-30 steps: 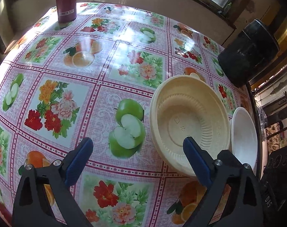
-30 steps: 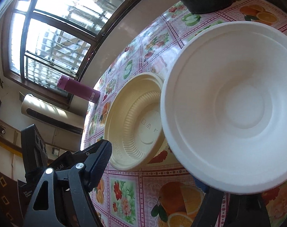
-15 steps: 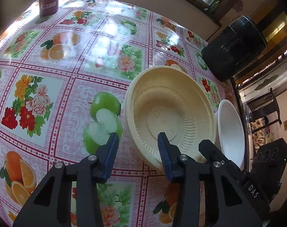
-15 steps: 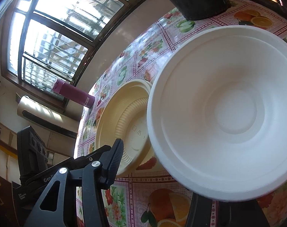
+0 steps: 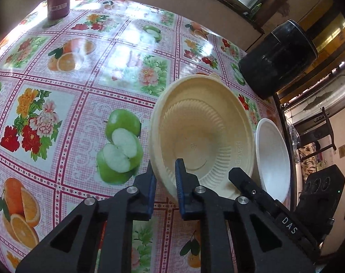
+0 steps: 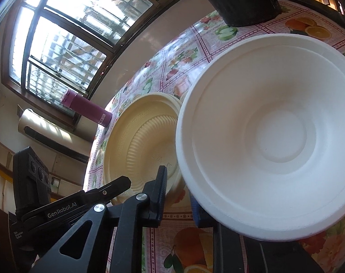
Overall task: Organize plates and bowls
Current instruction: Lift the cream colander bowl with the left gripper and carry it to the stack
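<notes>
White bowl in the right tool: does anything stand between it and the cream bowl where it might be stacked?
Nothing visible does. The white bowl sits right beside the cream bowl, with no object between them. The cream bowl's inside is bare except for one finger of the left tool gripping its near rim.

cream bowl (image 5: pixel 202 136): ribbed inner wall, tilted up off the flowered cloth, near rim pinched between blue pads | white bowl (image 6: pixel 272 136): smooth, plain, tipped on edge, held at its lower rim | the two sit rim to rim, white one on the right
</notes>
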Demonstrator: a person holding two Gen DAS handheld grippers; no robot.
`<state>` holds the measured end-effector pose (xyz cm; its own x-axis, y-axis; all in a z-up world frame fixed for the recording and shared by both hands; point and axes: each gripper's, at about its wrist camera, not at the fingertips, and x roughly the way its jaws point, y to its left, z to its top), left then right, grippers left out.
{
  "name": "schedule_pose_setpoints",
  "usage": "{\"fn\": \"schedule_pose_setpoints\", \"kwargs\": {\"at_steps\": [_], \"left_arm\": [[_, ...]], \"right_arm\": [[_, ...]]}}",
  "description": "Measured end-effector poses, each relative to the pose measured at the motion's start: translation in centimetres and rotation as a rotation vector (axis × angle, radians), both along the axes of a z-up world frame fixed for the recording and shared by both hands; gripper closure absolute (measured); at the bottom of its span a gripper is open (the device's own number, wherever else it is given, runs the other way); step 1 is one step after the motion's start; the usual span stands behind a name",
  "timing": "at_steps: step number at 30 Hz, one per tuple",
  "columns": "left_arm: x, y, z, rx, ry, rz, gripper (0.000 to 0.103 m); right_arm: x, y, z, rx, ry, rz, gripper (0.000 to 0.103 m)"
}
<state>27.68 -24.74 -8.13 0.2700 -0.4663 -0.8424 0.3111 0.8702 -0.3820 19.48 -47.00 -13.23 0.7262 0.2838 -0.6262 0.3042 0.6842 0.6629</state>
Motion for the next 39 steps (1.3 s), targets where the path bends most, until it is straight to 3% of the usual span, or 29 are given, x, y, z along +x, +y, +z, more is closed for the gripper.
{"fn": "schedule_pose_setpoints", "kwargs": {"at_steps": [14, 23, 31, 39], "left_arm": [[-1.9, 2.1, 0.7, 0.039, -0.027, 0.016, 0.091], [-8.3, 5.8, 3.1, 0.050, -0.122, 0.036, 0.090], [-15.1, 11.7, 5.1, 0.068, -0.215, 0.077, 0.089], [-19.0, 21.7, 6.7, 0.117, -0.271, 0.200, 0.085]], "right_arm": [[-0.9, 1.1, 0.8, 0.021, -0.019, 0.029, 0.085], [-5.9, 3.8, 3.0, 0.074, -0.077, 0.075, 0.085], [-10.5, 9.2, 4.8, 0.082, -0.109, 0.163, 0.085], [-10.4, 19.5, 7.1, 0.053, -0.133, 0.347, 0.084]]}}
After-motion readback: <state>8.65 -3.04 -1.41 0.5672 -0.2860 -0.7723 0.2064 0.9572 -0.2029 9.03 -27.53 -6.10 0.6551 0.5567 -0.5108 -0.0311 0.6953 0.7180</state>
